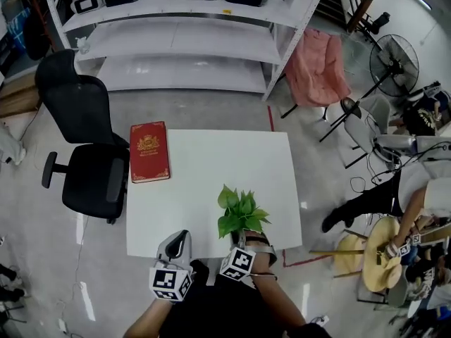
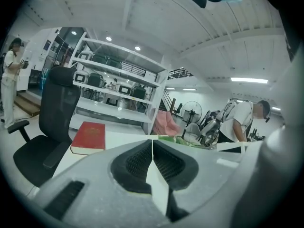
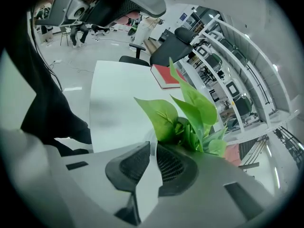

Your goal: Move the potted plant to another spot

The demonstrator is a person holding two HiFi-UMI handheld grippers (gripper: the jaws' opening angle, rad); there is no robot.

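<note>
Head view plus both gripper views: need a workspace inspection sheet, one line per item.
Surface: white table, mostly bare.
Job's things: potted plant at the table's near edge, right of middle; the pot is hidden under the leaves.
Clutter: red book lying flat at the far left corner.
Grippers: left gripper has its fingers together with nothing between them, at the near edge. Right gripper has its fingers closed to a thin slit at the plant's base, apparently on the pot rim.
Cables: loose cables on the floor right of the table.
Surroundings: black office chair at left, white shelving beyond, standing fan and a person at right.
</note>
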